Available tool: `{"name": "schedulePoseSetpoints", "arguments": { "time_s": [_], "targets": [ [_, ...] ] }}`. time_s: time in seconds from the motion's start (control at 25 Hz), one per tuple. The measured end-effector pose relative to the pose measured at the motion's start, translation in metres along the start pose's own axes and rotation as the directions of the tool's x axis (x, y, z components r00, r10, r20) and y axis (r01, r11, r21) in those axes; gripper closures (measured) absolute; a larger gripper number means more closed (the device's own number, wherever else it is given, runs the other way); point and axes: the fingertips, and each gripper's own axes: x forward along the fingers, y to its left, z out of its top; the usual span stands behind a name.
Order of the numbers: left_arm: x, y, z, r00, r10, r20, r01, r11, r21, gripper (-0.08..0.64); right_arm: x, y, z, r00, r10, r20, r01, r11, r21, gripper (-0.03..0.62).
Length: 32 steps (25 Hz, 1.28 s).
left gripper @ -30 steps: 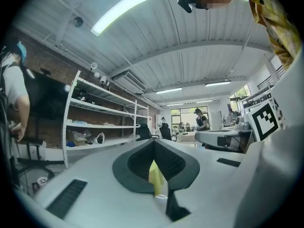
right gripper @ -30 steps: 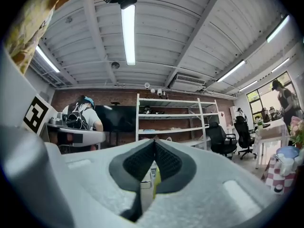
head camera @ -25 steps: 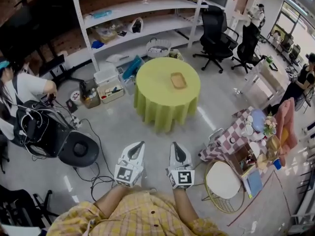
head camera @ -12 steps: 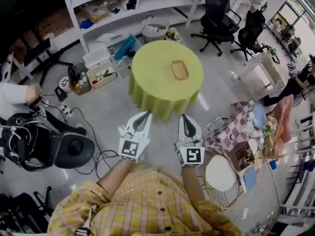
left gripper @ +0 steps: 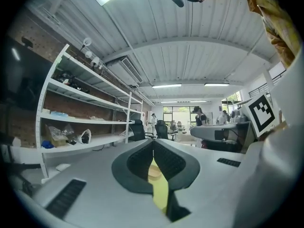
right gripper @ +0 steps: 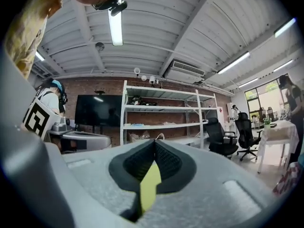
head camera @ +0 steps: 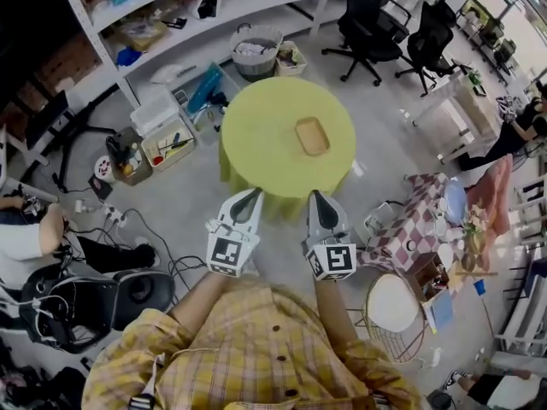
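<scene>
Two grippers: the left gripper (head camera: 250, 196) and the right gripper (head camera: 314, 196) are held out side by side, near each other but apart. Their marker cubes sit back toward the person's plaid shirt (head camera: 256, 348) and their jaw tips point forward.
Step in hand: judging by the pose, this is an empty-handed approach. Both sets of jaws point at the round table (head camera: 256, 131), which lies ahead of and below the tips.
Left jaws: closed. In the left gripper view the dark ribbed pads (left gripper: 138, 163) meet at the tips, leaving only a thin slit lower down, and nothing is clamped between them. The yellow-green cloth and a bit of tan seen through the slit lie well beyond the jaws.
Right jaws: closed as well. The pads (right gripper: 135, 163) meet tip to tip with nothing held, and only yellow-green cloth shows through the slit, far past the tips.
Tray: the tan tray (head camera: 312, 136) lies on the table top, well ahead of both jaw tips and more nearly in line with the right jaws than the left. Whether anything lies in it is too small to tell.
Contact: neither gripper touches anything.
What a grasp would call for: as a judgement, the jaws would first have to part. They would also have to come forward and down to the table top, since the tray is well out of reach.
Surroundings: white shelving (head camera: 162, 15) stands beyond the table, far ahead of the jaws, and office chairs (head camera: 372, 20) stand ahead and to the right. A checked-cloth table (head camera: 408, 229) is just right of the right jaws, and cables (head camera: 171, 267) lie on the floor left of the left jaws.
</scene>
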Motion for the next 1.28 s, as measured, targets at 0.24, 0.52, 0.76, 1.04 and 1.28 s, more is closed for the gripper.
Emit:
{"name": "schedulePoseSetpoints", "arguments": {
  "time_s": [0.24, 0.52, 0.76, 1.04, 1.28],
  "targets": [
    [0.034, 0.031, -0.016, 0.999, -0.03, -0.039, 0.03, 0.999, -0.012, 0.554, 0.042, -0.013, -0.012, 0.999, -0.023, -0.022, 0.023, 1.0, 0.001, 0.595],
    [0.07, 0.039, -0.035, 0.996, -0.041, -0.078, 0.037, 0.998, -0.048, 0.554, 0.064, -0.038, -0.029, 0.996, -0.028, -0.082, 0.029, 0.999, 0.013, 0.595],
    [0.113, 0.036, -0.048, 0.993, -0.028, -0.114, 0.026, 0.999, -0.021, 0.554, 0.088, -0.075, -0.039, 0.997, 0.012, -0.075, -0.01, 1.0, 0.03, 0.595],
    [0.167, 0.043, -0.051, 0.991, 0.013, -0.135, -0.012, 1.0, 0.009, 0.554, 0.125, -0.115, -0.034, 0.997, 0.063, -0.047, -0.062, 0.998, 0.031, 0.595],
    [0.207, 0.041, -0.059, 0.984, 0.015, -0.176, -0.015, 1.0, -0.004, 0.554, 0.14, -0.15, -0.038, 0.996, 0.074, -0.057, -0.072, 0.997, 0.037, 0.595]
  ]
}}
